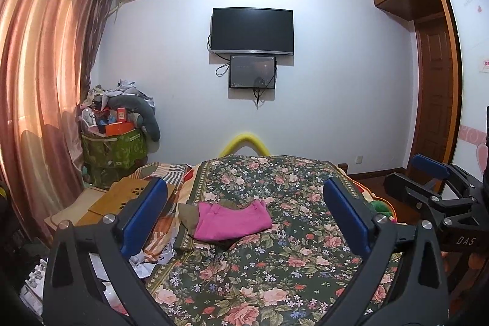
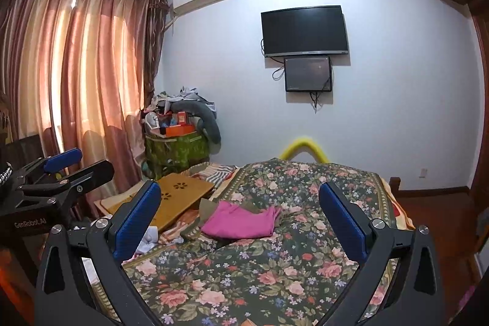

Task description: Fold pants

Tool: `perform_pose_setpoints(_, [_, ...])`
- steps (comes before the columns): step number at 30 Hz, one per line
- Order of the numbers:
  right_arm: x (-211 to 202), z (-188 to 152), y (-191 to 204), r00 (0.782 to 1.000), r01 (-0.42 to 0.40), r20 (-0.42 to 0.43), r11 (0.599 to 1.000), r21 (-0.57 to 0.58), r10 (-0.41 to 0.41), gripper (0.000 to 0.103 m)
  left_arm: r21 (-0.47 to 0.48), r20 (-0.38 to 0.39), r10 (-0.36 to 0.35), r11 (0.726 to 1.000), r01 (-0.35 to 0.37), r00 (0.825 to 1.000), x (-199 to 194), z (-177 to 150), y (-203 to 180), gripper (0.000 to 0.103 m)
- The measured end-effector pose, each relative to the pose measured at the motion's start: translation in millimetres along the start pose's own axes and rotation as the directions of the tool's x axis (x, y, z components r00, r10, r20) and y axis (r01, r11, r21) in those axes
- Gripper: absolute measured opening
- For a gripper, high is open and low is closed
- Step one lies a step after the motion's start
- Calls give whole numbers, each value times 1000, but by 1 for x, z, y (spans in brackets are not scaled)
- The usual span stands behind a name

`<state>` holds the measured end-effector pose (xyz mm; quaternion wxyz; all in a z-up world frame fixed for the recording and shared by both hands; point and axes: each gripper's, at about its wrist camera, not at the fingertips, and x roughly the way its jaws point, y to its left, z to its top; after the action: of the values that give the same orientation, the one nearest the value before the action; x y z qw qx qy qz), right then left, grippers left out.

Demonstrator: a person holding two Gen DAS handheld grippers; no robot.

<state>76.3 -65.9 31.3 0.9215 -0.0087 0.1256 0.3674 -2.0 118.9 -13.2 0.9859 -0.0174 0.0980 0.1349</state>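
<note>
Both the left gripper (image 1: 244, 210) and right gripper (image 2: 240, 213) hover empty, jaws spread; the folded pink cloth pants (image 1: 232, 220) lie mid-bed on the floral quilt (image 1: 275, 265), folding apparently done.

Daylight glows orange through the closed curtain (image 1: 45, 66) (image 2: 91, 66), the brightest area in both views; the wall right of it sits in cool, even, dimmer light. Glare patches streak the ceiling above the curtain in the right view. Fisheye distortion bows the ceiling moulding and curtain rod, and dark vignetting rounds off the corners. Focus is sharp throughout.
</note>
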Motion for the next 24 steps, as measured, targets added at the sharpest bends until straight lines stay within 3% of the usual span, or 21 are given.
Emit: perform_pose_setpoints(24, [1, 0, -2, 1000, 9, -13, 1000, -9, -9, 103, -3, -6, -16, 1000, 16, 1000, 4, 1, -4, 103])
